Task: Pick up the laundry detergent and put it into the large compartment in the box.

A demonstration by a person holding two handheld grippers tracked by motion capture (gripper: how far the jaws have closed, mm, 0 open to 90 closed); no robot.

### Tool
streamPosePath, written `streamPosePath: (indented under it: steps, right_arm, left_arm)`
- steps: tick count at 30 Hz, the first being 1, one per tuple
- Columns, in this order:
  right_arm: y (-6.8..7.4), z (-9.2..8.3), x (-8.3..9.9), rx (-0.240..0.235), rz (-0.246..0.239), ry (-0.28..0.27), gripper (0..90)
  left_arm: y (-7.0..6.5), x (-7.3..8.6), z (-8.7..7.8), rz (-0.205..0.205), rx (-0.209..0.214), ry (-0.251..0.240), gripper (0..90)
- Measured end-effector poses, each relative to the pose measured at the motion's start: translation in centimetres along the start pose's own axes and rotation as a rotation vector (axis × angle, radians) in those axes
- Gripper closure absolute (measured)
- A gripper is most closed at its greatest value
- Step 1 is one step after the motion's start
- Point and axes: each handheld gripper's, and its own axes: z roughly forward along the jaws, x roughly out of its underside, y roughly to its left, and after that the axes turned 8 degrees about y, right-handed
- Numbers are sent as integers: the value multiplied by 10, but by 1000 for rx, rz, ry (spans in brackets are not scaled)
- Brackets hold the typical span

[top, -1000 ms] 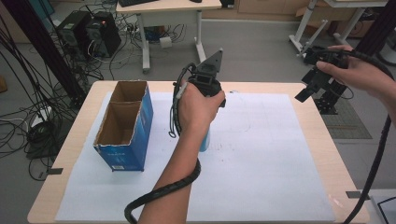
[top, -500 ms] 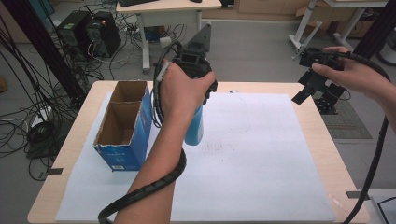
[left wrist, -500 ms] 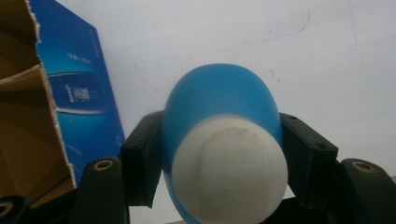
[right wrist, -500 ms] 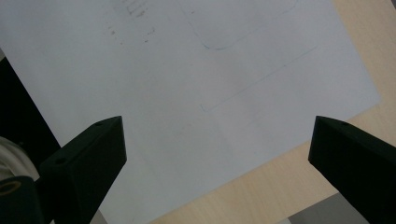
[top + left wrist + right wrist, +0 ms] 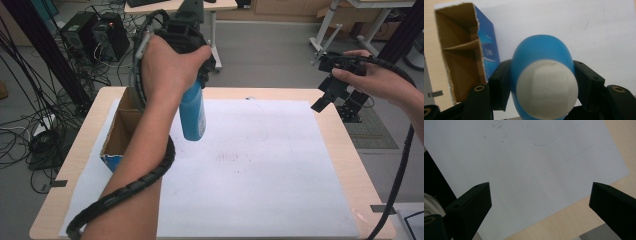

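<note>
Hanging cap-up from the left gripper, the blue bottle is clamped between the jaws near its white top and held clear of the table, just beside the open cardboard box at the left edge. It looks like a carry toward the box; next comes lining it over a compartment and lowering. The right gripper waits empty, jaws wide, above the far right corner.
</note>
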Motion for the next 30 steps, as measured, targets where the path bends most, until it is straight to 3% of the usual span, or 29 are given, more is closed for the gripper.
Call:
streamPosePath:
  steps: [5,12,16,22,30]
  right_arm:
    - [-1,0,1,0,4,-6,45]
    - [-2,1,3,-8,5,-17,46]
    - [-3,1,5,-7,14,-24,44]
    - [-3,3,3,-7,20,-13,45]
    - [1,1,0,0,16,-14,45]
  left_arm:
    - [10,5,-18,-19,-19,-19,380]
    - [42,15,-38,-88,-15,-46,380]
    - [49,18,-48,-112,-48,-55,381]
    - [71,23,-52,-155,-53,-66,380]
    - [97,30,-45,-211,-66,-78,380]
